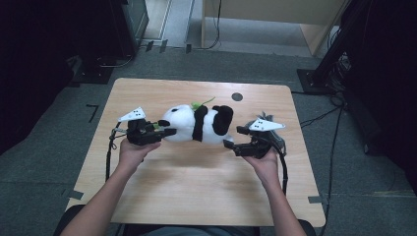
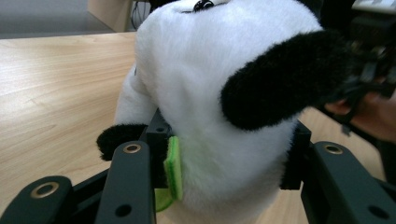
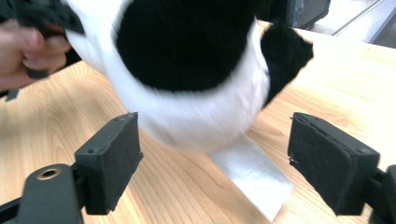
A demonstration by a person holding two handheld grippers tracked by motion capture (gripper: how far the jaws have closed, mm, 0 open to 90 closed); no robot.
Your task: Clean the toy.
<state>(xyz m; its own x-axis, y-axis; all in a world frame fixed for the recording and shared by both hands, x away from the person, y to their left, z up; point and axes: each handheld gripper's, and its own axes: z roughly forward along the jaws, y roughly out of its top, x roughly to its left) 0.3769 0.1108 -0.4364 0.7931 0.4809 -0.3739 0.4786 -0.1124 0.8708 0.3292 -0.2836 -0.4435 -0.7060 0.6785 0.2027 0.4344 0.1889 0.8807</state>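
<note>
Two grippers flank a plush panda (image 1: 196,124) that sits near the middle of the wooden table (image 1: 187,187), slightly toward twelve o'clock from its centre. At nine o'clock of the toy, the left gripper (image 1: 164,130) pinches the white head end: in the left gripper view both pads press into the fur, with a green felt leaf (image 2: 172,170) squeezed against the inner pad and a black ear (image 2: 116,137) poking out beside it. That grip seems meant to carry the toy's weight from one end, so the body hangs sideways across the table. At three o'clock, the right gripper (image 1: 235,136) has its jaws spread wide and apart from the toy; its own view shows the rounded black-and-white rump (image 3: 187,74) hanging between and above the pads without touching them, and a white fabric tag (image 3: 252,172) trailing onto the wood. Likely it has let go, leaving the left in charge.
</note>
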